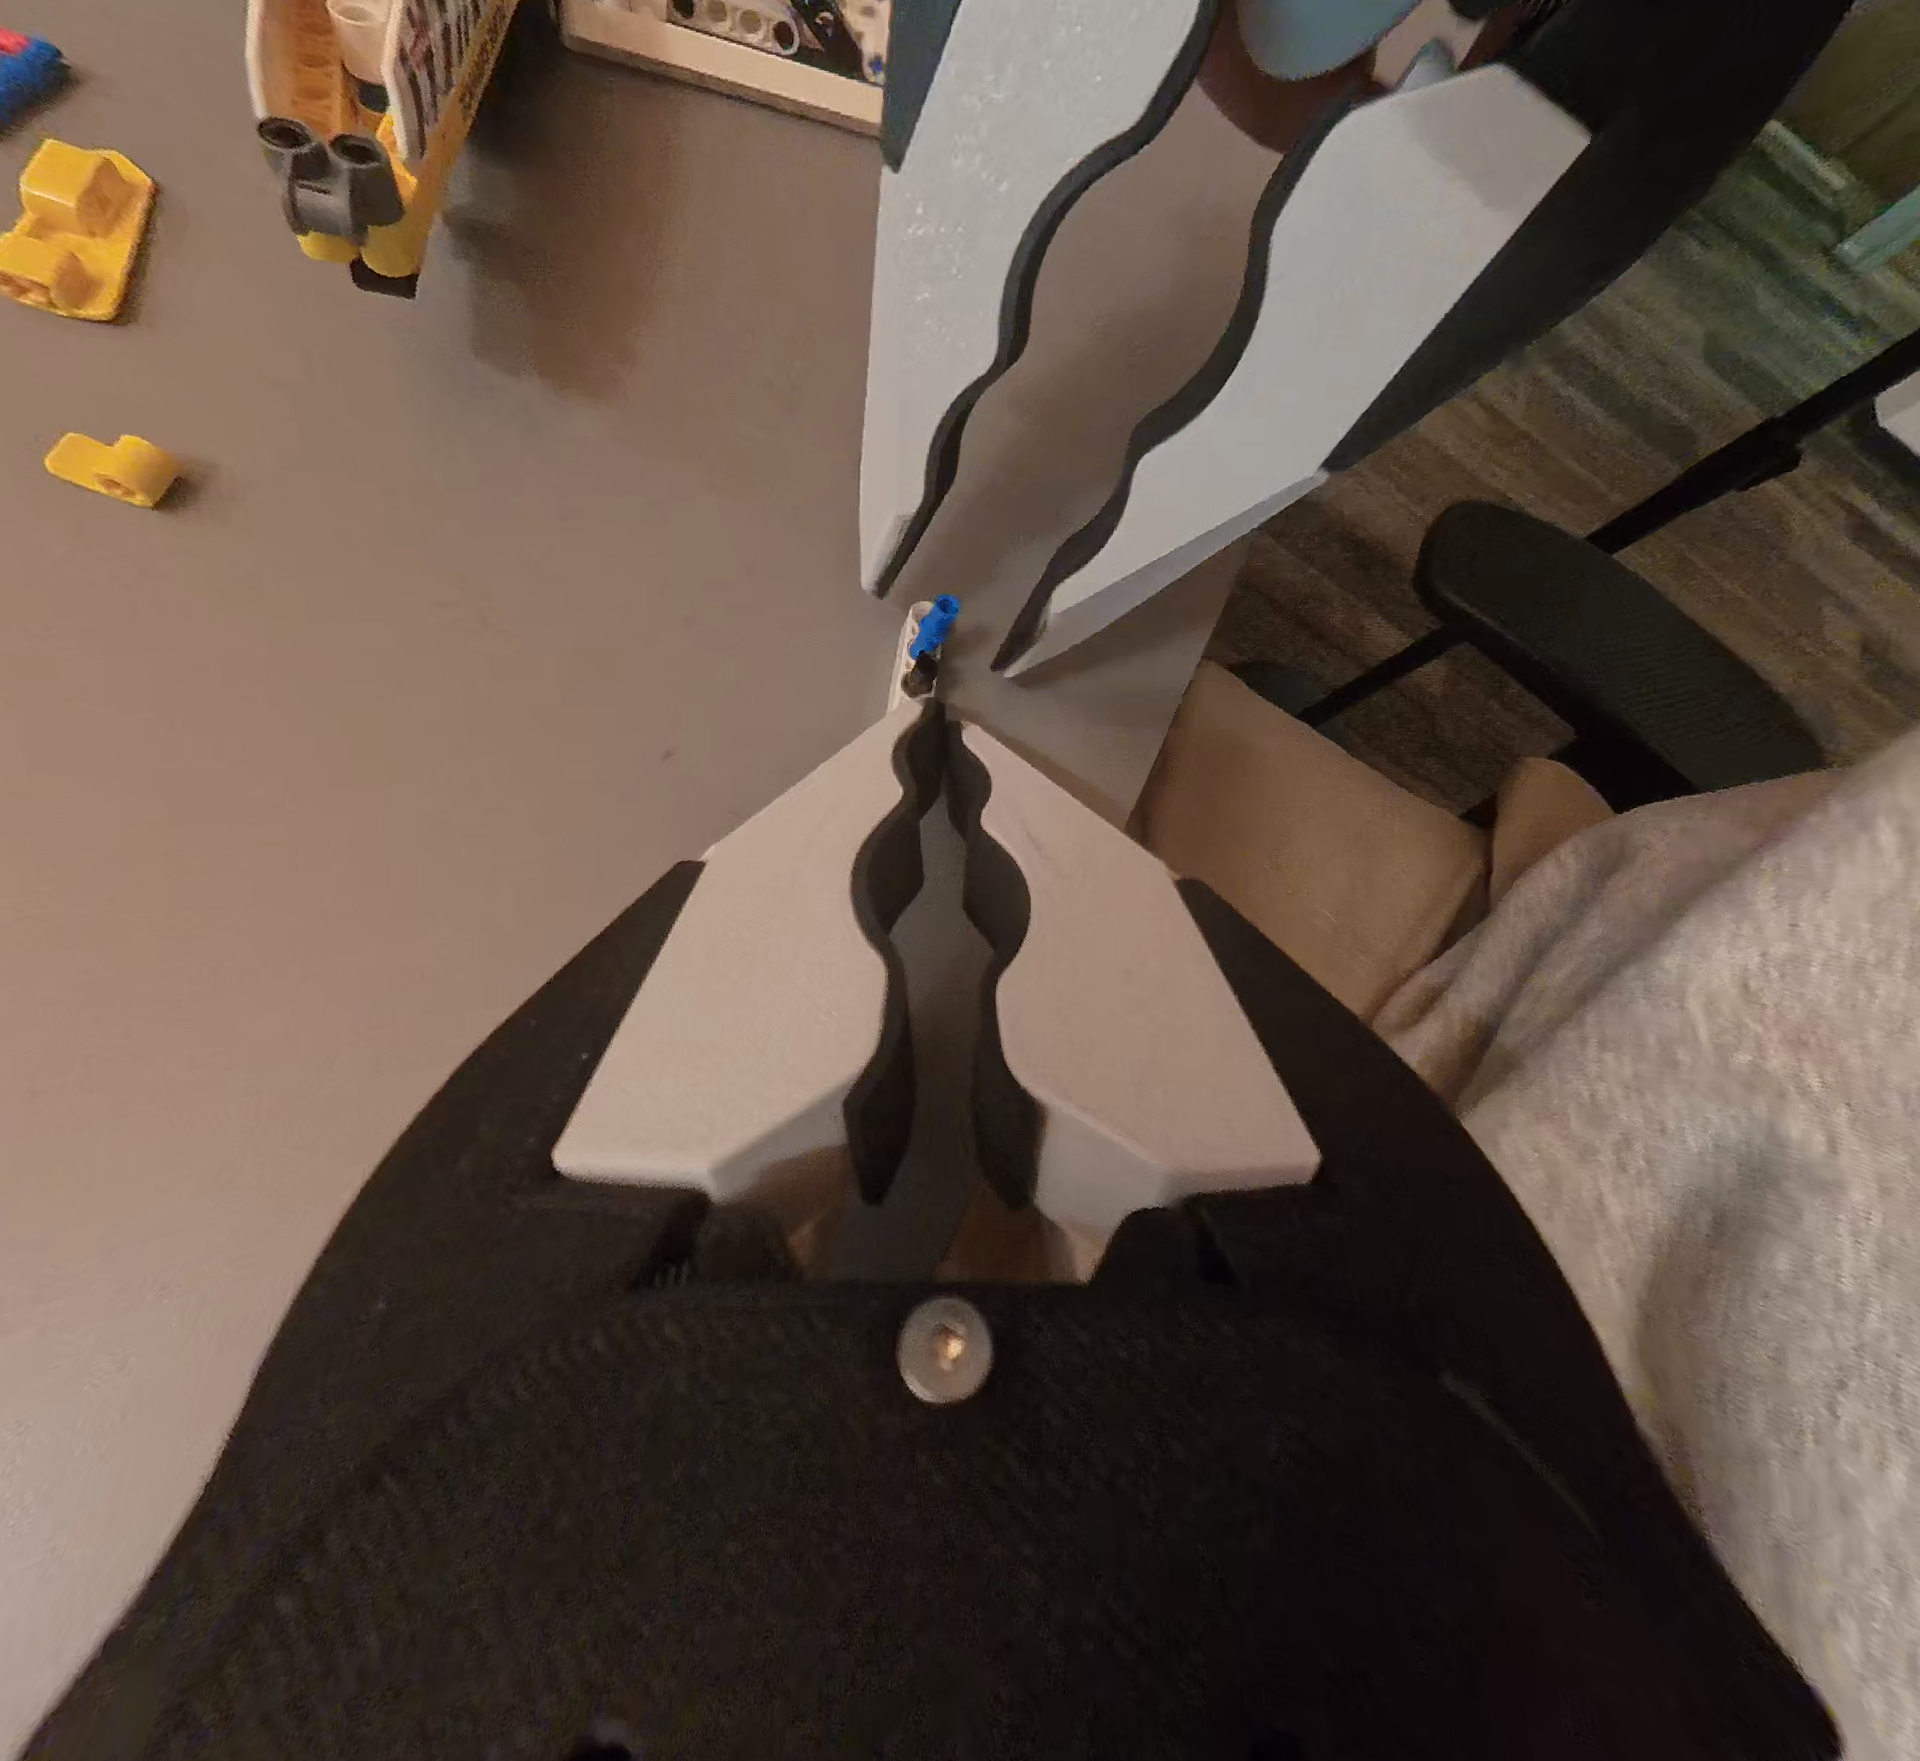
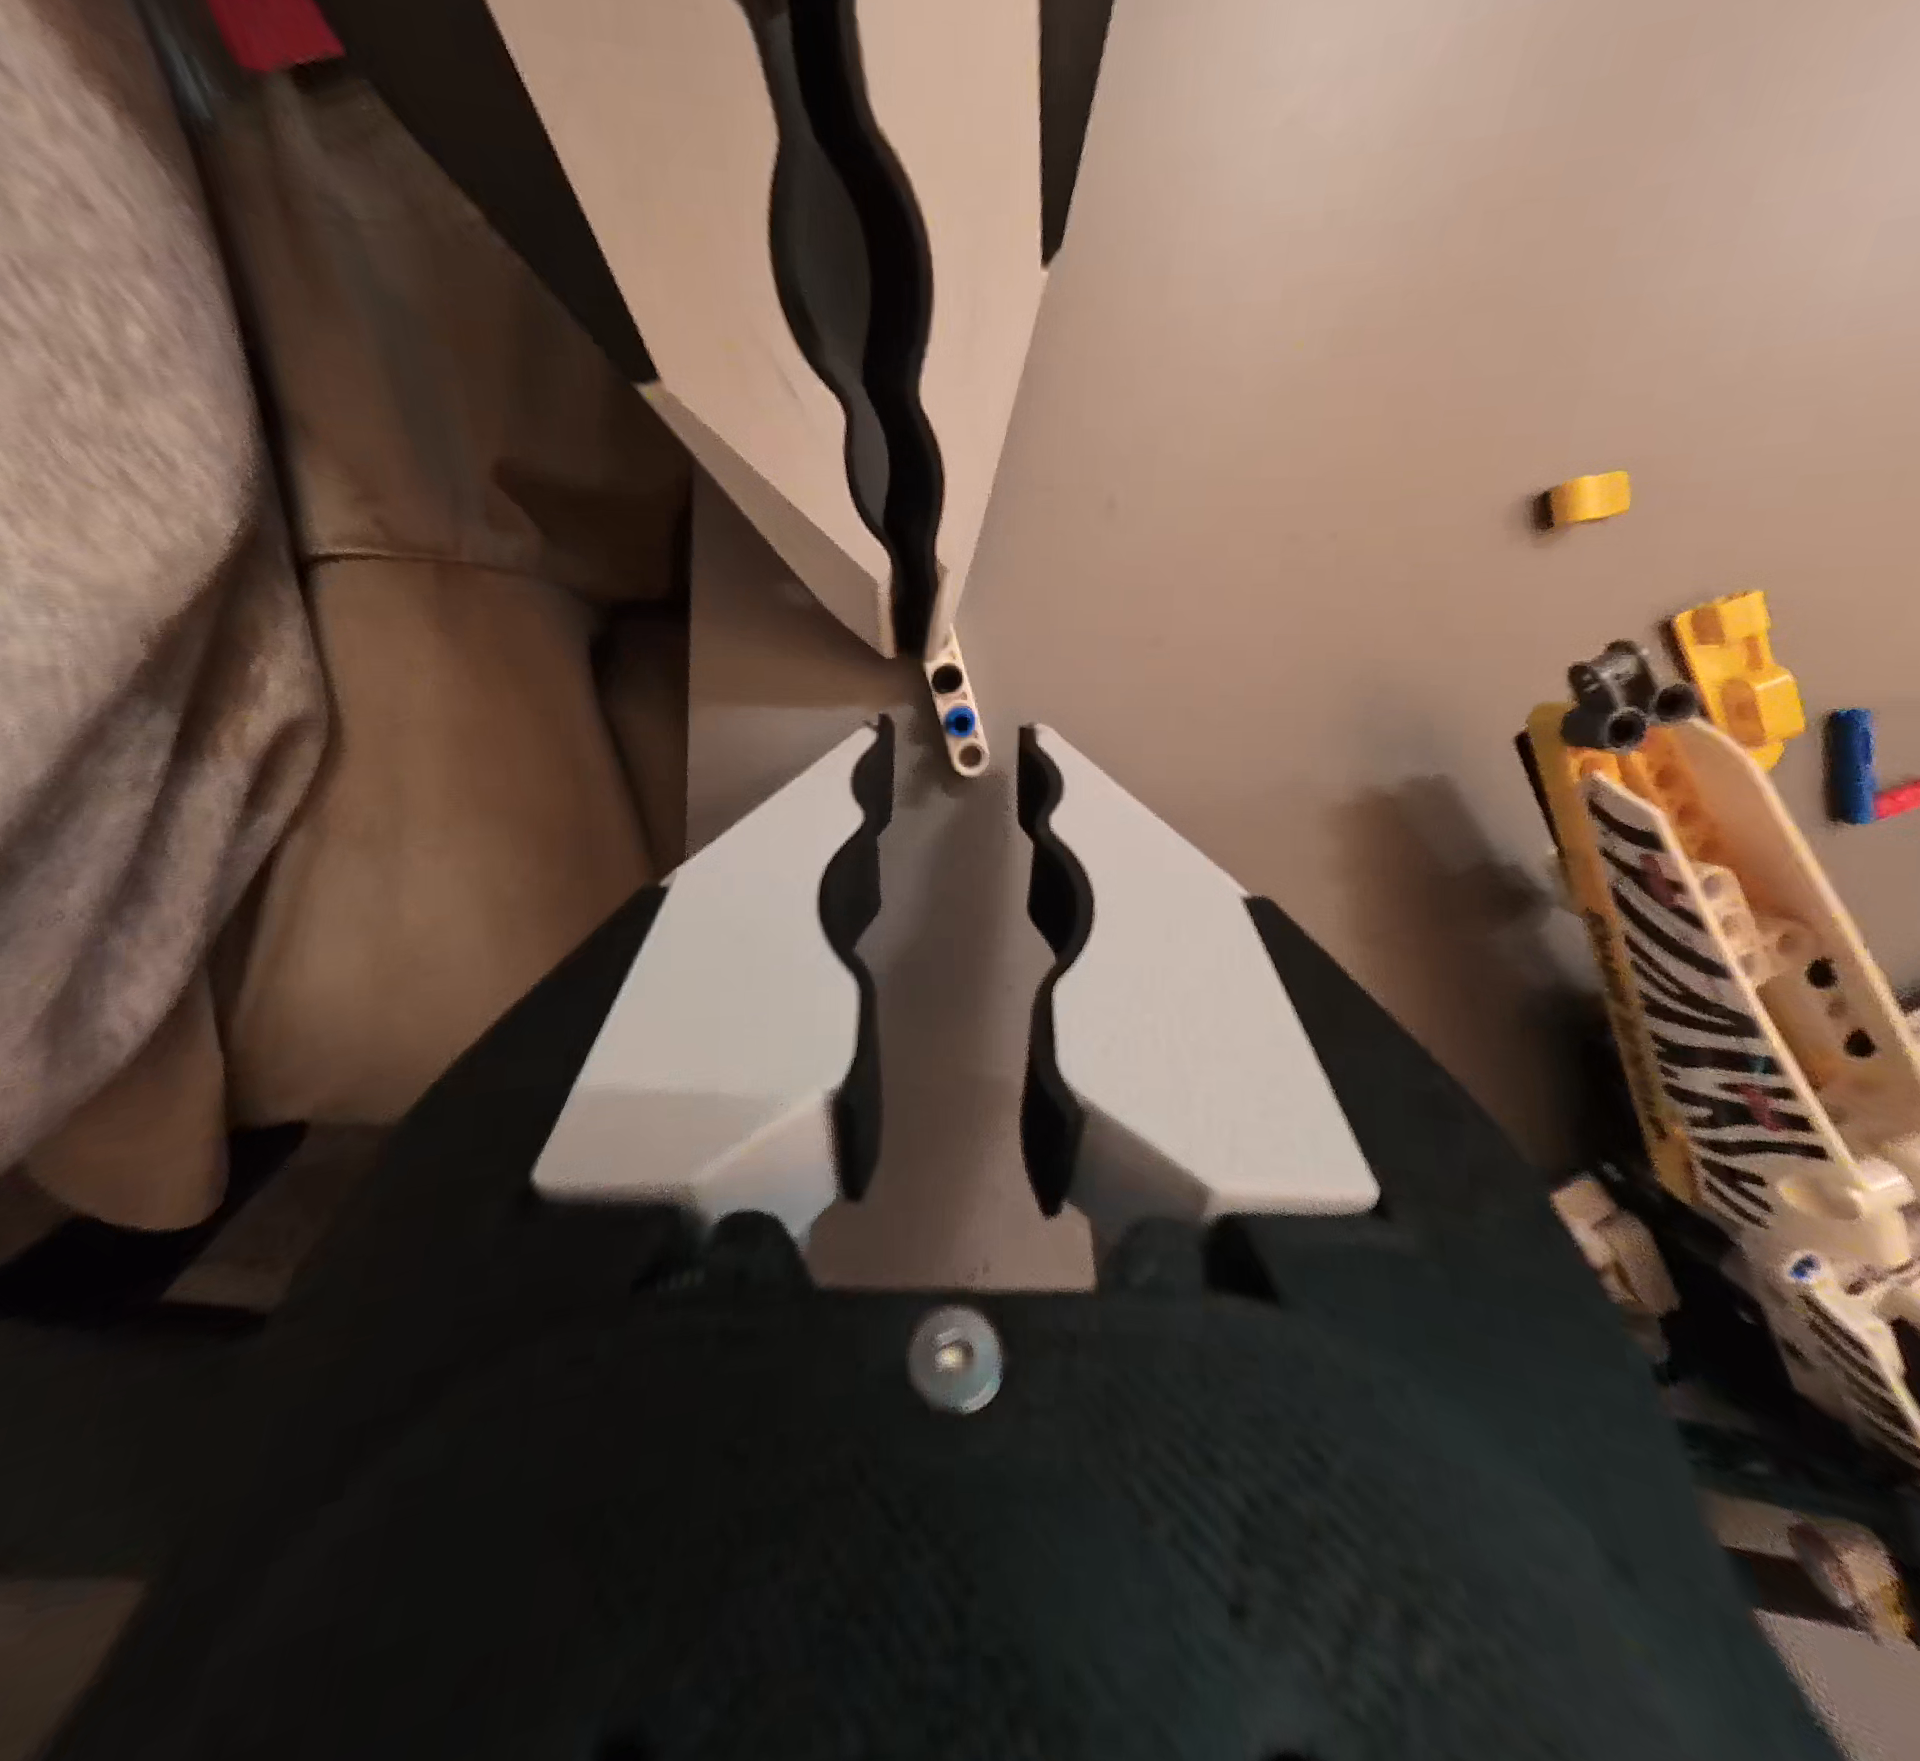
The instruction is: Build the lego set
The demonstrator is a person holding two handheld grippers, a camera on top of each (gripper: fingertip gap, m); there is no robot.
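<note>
My left gripper [image 1: 932,724] is shut on a small white beam [image 1: 916,646] and holds it above the grey table [image 1: 416,776]. The beam carries a blue pin [image 1: 935,622] and a black pin. In the right wrist view the left gripper [image 2: 920,641] comes down from the top, and the beam [image 2: 958,719] shows a black hole, the blue pin [image 2: 958,722] and an empty hole. My right gripper [image 2: 956,740] is open and empty, its fingertips on either side of the beam's free end and not touching it. The right gripper also shows in the left wrist view [image 1: 942,628].
A yellow and white model with striped panels [image 1: 395,49] [image 2: 1704,932] stands on the table. Loose yellow pieces [image 1: 73,231] [image 1: 114,470] [image 2: 1584,498] and a blue piece [image 2: 1849,761] lie near it. A black chair [image 1: 1590,631] and a person's grey sleeve [image 1: 1714,1140] are beside the table edge. The grippers are tip to tip, or close to it. About 15 cm separates my right fingertips from the blue piece [image 2: 1849,761].
</note>
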